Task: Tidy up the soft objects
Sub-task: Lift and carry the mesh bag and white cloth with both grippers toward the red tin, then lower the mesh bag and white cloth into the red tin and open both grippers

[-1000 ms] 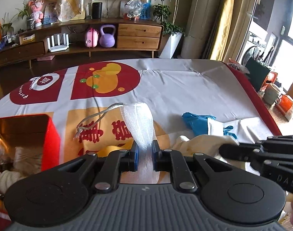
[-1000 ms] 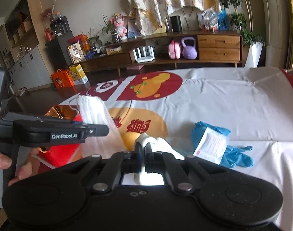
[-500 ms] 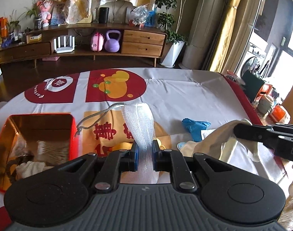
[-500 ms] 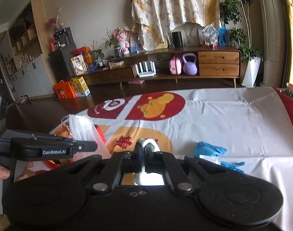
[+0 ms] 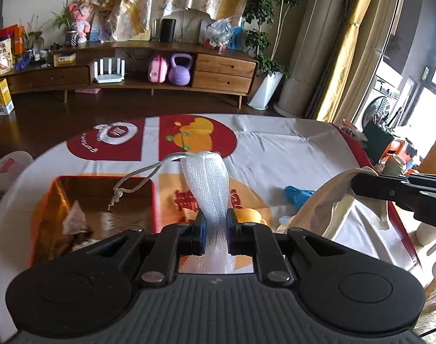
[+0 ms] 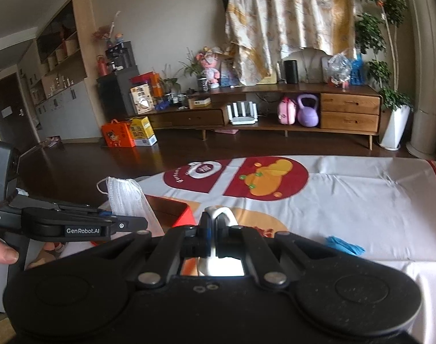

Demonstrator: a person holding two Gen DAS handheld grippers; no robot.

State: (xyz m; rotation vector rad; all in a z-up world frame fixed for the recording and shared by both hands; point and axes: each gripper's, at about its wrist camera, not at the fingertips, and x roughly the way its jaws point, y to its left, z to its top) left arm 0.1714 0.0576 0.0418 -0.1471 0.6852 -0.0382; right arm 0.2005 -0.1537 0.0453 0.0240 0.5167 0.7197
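Tablecloth (image 5: 289, 149) mostly bare toward far and right edges. Orange box (image 5: 152, 197) near left edge, crumpled soft items inside. Left gripper (image 5: 215, 229) clamps white mesh mask (image 5: 209, 183) beside the box; right gripper (image 6: 215, 229) pinches cream glove (image 5: 326, 200). Blue glove (image 6: 344, 246) lies flat.

The red box's (image 5: 97, 200) contents at the left wrist view's lower left are dark and indistinct; the gripper body hides its near wall. The blue glove (image 5: 299, 196) is half covered by cream cloth (image 5: 318, 203).
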